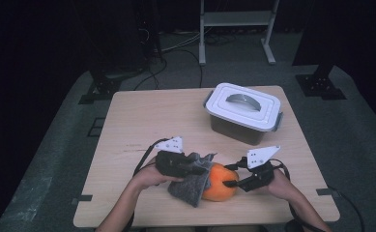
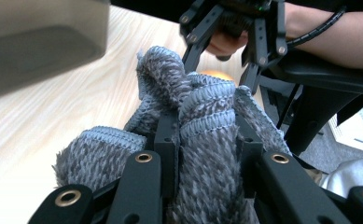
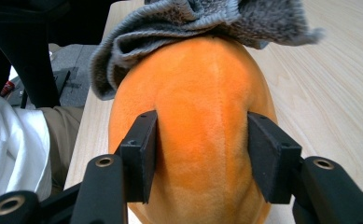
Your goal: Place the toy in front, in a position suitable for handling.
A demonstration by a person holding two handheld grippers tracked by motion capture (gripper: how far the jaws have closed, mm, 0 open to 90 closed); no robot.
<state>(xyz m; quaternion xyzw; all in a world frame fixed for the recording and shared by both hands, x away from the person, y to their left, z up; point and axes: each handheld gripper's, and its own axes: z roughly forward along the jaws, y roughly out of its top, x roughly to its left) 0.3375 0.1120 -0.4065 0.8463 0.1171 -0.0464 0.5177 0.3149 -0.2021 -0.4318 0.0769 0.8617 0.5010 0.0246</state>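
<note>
Toward the far right of my wooden table [image 1: 142, 116] I see a grey container [image 1: 242, 126], its white lid [image 1: 246, 104] clipped on and a curved grey handle [image 1: 243, 100] lying across the top. Beyond the table I make out grey floor [image 1: 350, 130], loose cables [image 1: 176, 46] and a white metal frame [image 1: 236, 21].

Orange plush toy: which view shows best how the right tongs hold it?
The right gripper view: the orange plush toy sits squeezed between both pads. The high view shows it small, half under the grey cloth. The left gripper view shows just a sliver.
</note>
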